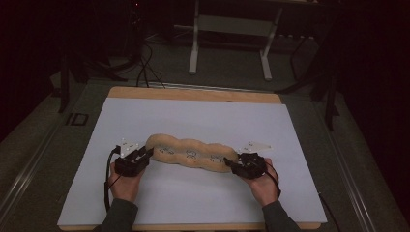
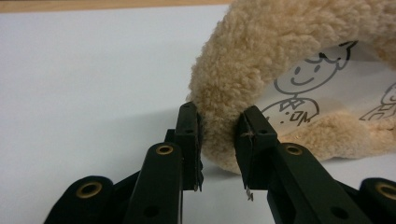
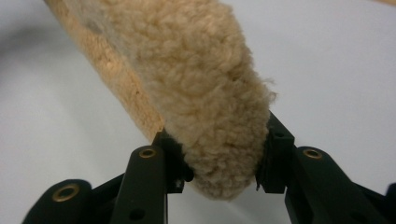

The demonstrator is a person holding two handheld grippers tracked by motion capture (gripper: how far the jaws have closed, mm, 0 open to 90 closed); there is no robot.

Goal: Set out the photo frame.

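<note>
Toward the near edge of the desk (image 1: 145, 93), roughly midway between its left and right sides, lies a long tan fleece piece (image 1: 191, 153), twisted along its length into several bulges, with a pale lining printed with small cartoon figures showing through the folds. Each end is taken by a gripper, which suggests the work in hand is to wring, untwist or stretch the cloth between the two hands. At the left end, the left gripper (image 1: 145, 153) has its jaws partly closed on a rolled fleece edge; the left gripper view shows both pads pressing into the pile, the fleece bulging above them and arching over the printed lining. At the right end, the right gripper (image 1: 231, 164) is likewise partly closed, and the right gripper view shows the thick fleece tip squeezed between its jaws, with a flatter woven-looking underside running off to one side. Holding both tips at once keeps the twist from springing loose, I judge, and lets either hand turn against the other. Beneath everything a white sheet (image 1: 203, 121) covers most of the desk, leaving a strip of wood at the far edge. Beyond that, in the dim room, stand a white frame (image 1: 231, 38) and some cables (image 1: 145, 67) on the floor.
</note>
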